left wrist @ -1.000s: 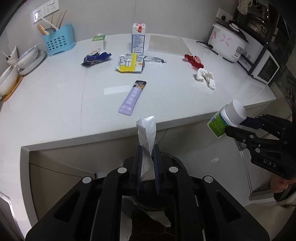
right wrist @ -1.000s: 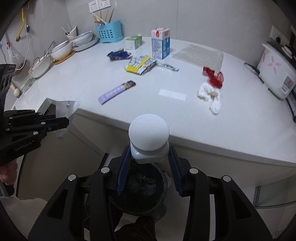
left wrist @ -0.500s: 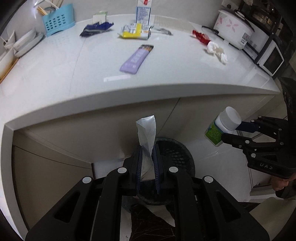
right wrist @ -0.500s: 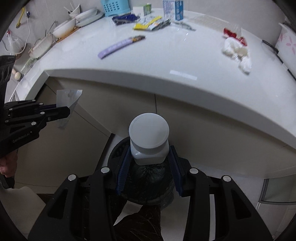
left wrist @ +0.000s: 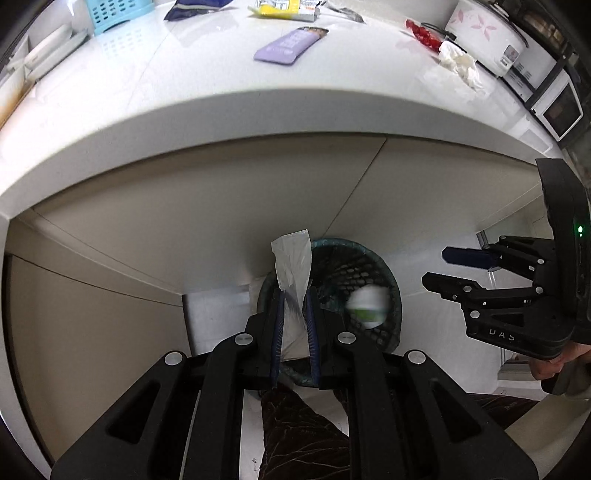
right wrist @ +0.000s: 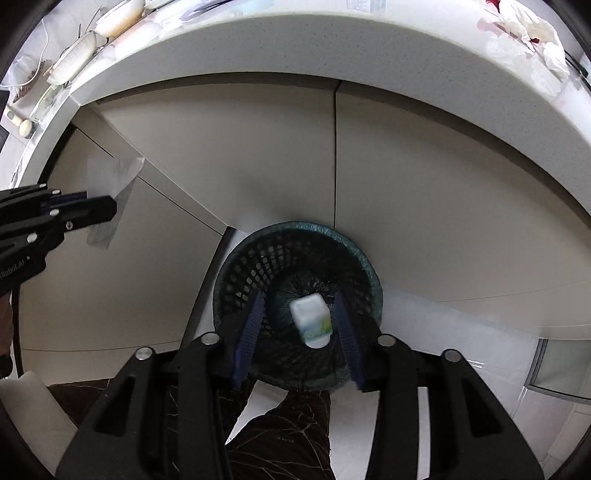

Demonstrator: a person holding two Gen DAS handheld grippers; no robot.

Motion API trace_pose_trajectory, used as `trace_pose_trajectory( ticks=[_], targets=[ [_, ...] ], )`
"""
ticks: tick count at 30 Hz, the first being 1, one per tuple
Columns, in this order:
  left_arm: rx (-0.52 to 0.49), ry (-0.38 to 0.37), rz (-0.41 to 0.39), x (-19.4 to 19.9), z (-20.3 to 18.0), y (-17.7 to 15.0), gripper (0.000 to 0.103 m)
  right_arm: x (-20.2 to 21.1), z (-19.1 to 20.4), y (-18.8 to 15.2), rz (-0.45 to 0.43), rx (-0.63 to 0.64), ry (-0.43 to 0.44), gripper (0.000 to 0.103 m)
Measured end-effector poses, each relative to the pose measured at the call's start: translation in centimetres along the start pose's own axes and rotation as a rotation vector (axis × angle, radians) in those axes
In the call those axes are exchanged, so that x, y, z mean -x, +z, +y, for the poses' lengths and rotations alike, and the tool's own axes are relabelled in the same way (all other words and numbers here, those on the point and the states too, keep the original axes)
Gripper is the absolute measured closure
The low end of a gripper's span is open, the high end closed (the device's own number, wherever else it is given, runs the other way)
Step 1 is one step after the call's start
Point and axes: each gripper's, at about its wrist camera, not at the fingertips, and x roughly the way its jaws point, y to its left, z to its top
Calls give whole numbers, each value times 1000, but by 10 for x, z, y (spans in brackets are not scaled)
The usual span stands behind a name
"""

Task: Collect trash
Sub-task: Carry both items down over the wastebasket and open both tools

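Mesh bin point(right wrist: 236, 273) below; right gripper point(right wrist: 299, 325) pointing down, opening, bottle point(right wrist: 312, 319) loose; left gripper point(left wrist: 294, 295) pinching wrapper point(left wrist: 291, 258).

Place: home kitchen
Evidence: rice cooker point(left wrist: 484, 35) at two o'clock on white table point(left wrist: 147, 92); microwave point(left wrist: 559, 110) beside it; bowls point(right wrist: 79, 51) at eleven; cabinet doors point(left wrist: 258, 192) below.

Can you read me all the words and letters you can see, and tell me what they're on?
"DAS" on the right gripper; its jaws are opening.
"Robot AI", cut off at the picture's edge, on the left gripper.
Purple packet: print too blurred to read.
Yellow packet: print too small to read.
Bottle dropping into the bin: label blurred.
Rice cooker: label too small.
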Motion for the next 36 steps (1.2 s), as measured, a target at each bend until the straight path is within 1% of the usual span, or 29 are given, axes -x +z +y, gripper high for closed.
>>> trace_pose_trajectory(
  ticks=[2,3,5,11,17,21,25,29,36],
  targets=[
    [2,1,6,-3,0,-1,92,1,-2,1,-13,-6,-15,43],
    [3,1,8,-4,-1,-1,92,3,-4,2,-23,-13,-20,41],
    [4,-1,12,-8,-1,-1,92,8,-6,2,-40,-22,-26,33],
    [-6,-8,32,-22,-6,-1,92,29,-26,0,-106,-95,-58,21],
    [-45,-17,67,-46,-25,1,92,39,-39,-4,-128,-115,-101,13],
    [-84,-28,90,-63,-42,1,91,48,-55,-11,-138,-141,-129,12],
    [-117,-37,118,-82,-58,-2,90,54,-67,-20,-145,-179,-144,8],
    [-134,-40,153,-103,-68,-6,89,57,-78,-26,-135,-186,-164,8],
    [-116,-38,186,-131,-83,-9,88,66,-96,-37,-140,-186,-182,8]
  ],
)
